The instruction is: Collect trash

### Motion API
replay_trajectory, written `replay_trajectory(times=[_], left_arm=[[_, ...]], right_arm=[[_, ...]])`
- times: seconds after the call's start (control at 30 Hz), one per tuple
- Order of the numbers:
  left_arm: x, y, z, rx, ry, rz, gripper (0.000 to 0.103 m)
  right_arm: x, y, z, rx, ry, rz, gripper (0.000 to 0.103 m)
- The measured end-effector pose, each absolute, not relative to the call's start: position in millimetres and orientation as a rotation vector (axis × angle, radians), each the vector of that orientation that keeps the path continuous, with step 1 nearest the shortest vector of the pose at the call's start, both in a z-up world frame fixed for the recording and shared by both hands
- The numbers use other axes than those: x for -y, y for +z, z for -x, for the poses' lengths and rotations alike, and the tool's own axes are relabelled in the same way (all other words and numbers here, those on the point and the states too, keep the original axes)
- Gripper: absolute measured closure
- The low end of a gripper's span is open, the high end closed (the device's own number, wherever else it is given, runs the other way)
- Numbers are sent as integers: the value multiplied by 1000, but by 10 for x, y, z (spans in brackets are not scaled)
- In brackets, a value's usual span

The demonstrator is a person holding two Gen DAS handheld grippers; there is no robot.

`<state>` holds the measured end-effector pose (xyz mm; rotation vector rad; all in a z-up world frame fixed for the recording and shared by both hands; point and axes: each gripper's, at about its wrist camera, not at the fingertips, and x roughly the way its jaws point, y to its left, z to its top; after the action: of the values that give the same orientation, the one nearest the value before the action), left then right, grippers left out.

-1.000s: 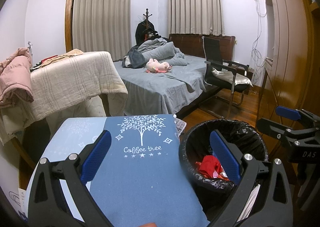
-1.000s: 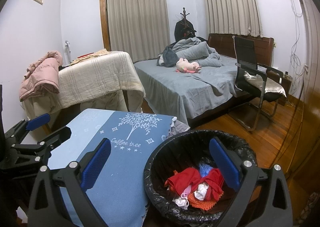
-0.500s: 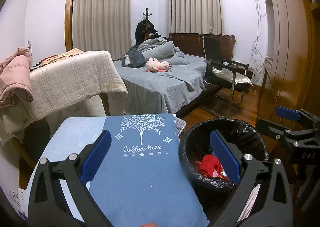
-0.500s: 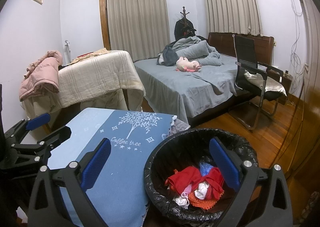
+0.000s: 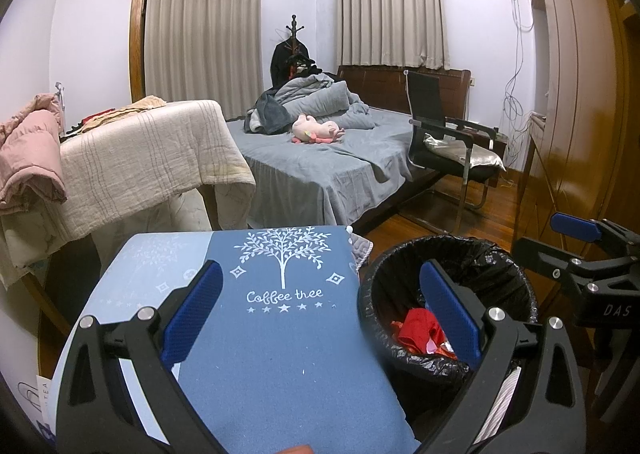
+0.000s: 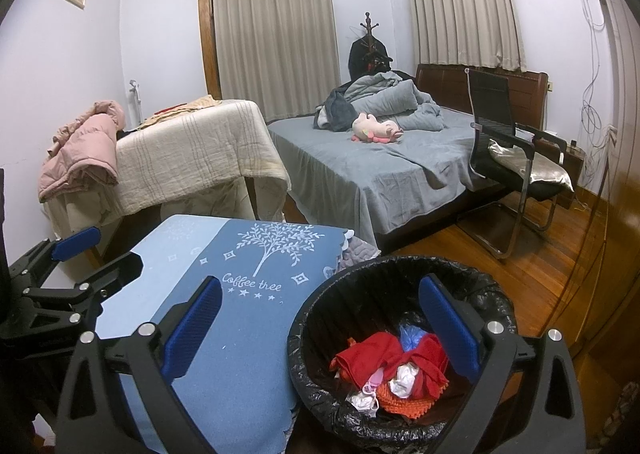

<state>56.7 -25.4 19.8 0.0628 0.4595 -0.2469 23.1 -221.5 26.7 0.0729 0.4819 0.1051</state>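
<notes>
Left gripper (image 5: pixel 320 306) wide apart, nothing between the blue pads (image 5: pixel 192 310), hanging over the cloth (image 5: pixel 280 354) printed "Coffee tree". Right gripper (image 6: pixel 320 324) likewise spread and holding nothing, poised at the bin (image 6: pixel 496 294), its right pad over the bin's mouth and its left pad over the cloth.

In the right wrist view: bin at 5 o'clock, lined with a black bag, just beside the cloth's right edge. Trash (image 6: pixel 390 370) lying at the bottom: red crumpled pieces, a bit of blue, white and pink scraps, something orange and knitted underneath. Left gripper showing at 9 o'clock.

In the left wrist view: bin at 4 o'clock, only red trash and a few scraps visible past the rim. Right gripper showing at 3 o'clock.

Farther back: bed (image 6: pixel 380 169) at 1 o'clock with a rumpled grey duvet and a pink plush (image 6: pixel 376 129). Chair (image 6: pixel 512 161) at 2 o'clock, well apart from the bin. Pink jacket (image 6: pixel 80 149) at 10 o'clock on a draped table.
</notes>
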Motion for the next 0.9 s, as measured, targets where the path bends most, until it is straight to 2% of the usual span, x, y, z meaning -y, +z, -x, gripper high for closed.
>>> replay_trajectory(times=[0.9], left_arm=[[246,173,-560,-466,-249,-60,7]], right_arm=[[2220,281,-242,-488,106,-75,6]])
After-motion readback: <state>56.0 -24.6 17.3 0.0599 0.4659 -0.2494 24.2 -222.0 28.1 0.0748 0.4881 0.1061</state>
